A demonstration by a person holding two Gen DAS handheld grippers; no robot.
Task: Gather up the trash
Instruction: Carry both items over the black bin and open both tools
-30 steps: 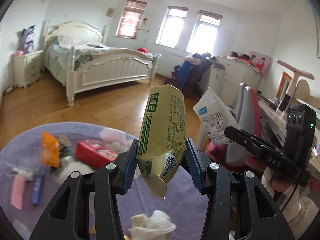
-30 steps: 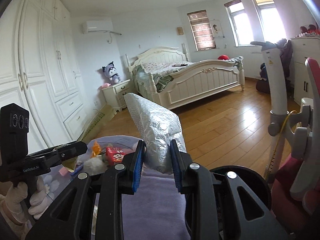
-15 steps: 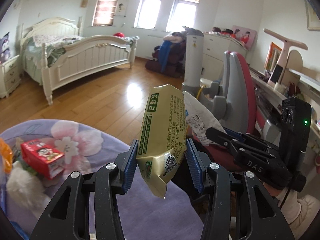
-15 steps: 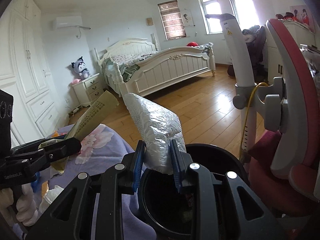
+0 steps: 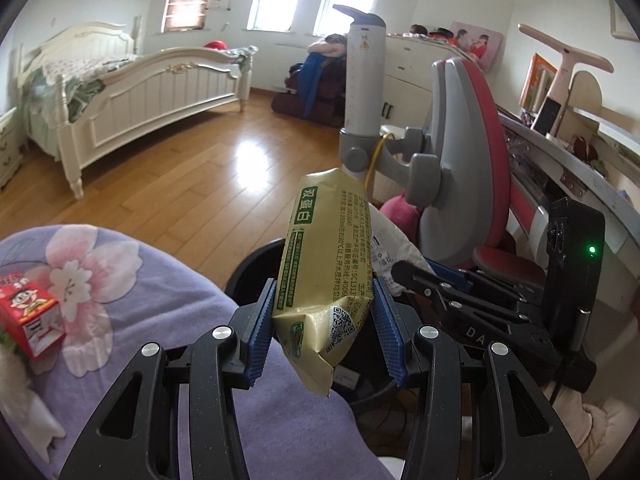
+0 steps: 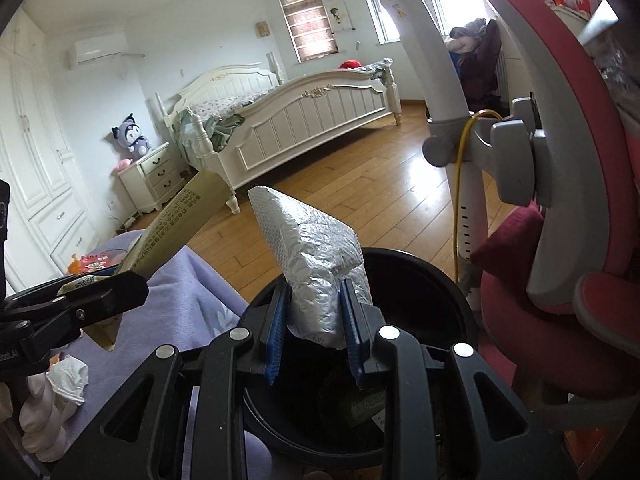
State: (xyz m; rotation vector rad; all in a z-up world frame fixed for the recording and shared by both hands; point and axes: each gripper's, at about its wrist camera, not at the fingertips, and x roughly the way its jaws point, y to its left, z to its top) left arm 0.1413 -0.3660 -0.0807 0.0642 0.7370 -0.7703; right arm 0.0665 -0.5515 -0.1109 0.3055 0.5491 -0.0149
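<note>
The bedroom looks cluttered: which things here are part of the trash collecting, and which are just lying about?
Part of the job:
gold wrapper in the left gripper
silver pouch in the right gripper
black bin
crumpled tissue
red carton

Just there:
bed
plush toy
pink chair

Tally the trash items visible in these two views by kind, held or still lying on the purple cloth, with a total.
Gold wrapper, in left gripper: 1
Silver foil bag, in right gripper: 1
Red carton: 1
Crumpled tissue: 1
Orange wrapper: 1
Total: 5
</note>
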